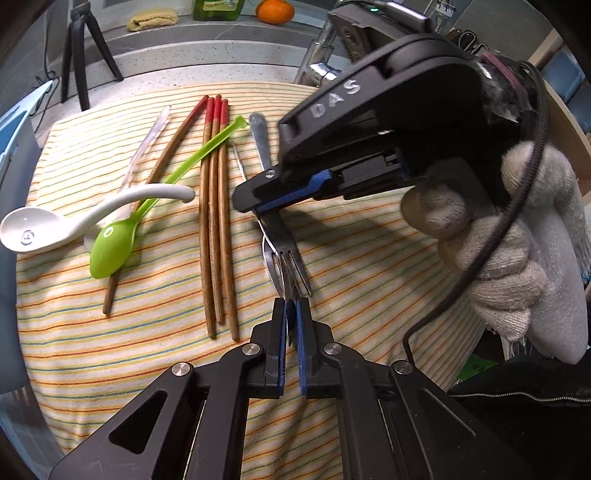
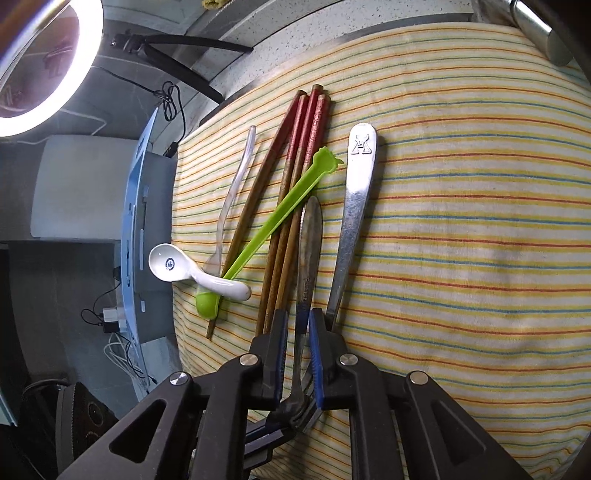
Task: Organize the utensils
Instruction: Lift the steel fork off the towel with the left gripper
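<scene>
On the striped cloth [image 1: 369, 258] lie several red-tipped wooden chopsticks [image 1: 214, 221], a green plastic spoon [image 1: 110, 251], a white ceramic spoon [image 1: 33, 232], a clear plastic fork [image 1: 147, 144] and two metal forks. My left gripper [image 1: 291, 314] is shut on the tines of a dark metal fork [image 1: 291, 258]. My right gripper [image 2: 298, 332] is shut on the same fork's handle [image 2: 308, 240]; it also shows in the left wrist view [image 1: 258, 201]. A second metal fork [image 2: 354, 206] lies just right of it, its handle end also in the left wrist view [image 1: 260, 140].
A black tripod [image 1: 79, 55], a faucet [image 1: 321, 51], an orange [image 1: 275, 11] and a green bottle [image 1: 218, 9] stand on the counter behind the cloth. A ring light [image 2: 44, 62] and a blue-edged board [image 2: 136, 229] stand left of the cloth.
</scene>
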`<state>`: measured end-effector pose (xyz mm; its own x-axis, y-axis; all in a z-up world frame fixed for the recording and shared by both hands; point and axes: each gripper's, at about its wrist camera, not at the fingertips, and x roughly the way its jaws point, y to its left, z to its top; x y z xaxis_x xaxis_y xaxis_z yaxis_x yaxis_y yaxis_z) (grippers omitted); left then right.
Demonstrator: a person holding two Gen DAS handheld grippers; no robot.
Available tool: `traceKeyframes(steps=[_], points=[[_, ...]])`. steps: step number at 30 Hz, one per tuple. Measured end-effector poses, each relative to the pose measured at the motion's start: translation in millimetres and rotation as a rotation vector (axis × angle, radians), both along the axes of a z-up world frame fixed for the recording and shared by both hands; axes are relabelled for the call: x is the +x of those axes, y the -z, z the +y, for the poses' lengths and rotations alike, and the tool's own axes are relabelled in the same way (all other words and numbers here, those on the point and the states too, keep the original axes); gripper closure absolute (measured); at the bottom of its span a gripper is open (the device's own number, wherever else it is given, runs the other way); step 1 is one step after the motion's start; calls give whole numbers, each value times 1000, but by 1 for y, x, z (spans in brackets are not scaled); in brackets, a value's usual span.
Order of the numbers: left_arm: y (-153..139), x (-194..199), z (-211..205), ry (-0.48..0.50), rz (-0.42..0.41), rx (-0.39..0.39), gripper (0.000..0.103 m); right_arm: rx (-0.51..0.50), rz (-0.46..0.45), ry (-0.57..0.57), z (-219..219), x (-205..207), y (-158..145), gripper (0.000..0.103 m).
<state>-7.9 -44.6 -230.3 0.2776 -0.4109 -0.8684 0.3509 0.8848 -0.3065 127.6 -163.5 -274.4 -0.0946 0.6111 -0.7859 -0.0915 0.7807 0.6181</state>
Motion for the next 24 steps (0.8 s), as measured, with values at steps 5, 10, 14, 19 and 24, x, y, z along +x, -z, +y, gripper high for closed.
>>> traceKeyframes(steps=[5,10,14,19,24], points=[[9,-6,-8,22,8,26,100,-37,-30,-48,8,-1,-3,91],[14,-8,-8,-5,8,-6,100,-38,-36,-41,6,-3,-2,96],[14,-3,-13,-3,-5,1,99,-16,-12,-13,1,-2,0,96],[9,-1,-23,18,-11,16,100,4,3,6,-2,-5,-3,97],[-7,-5,-16,21,-38,12,100,32,-4,15,-5,-13,-13,98]])
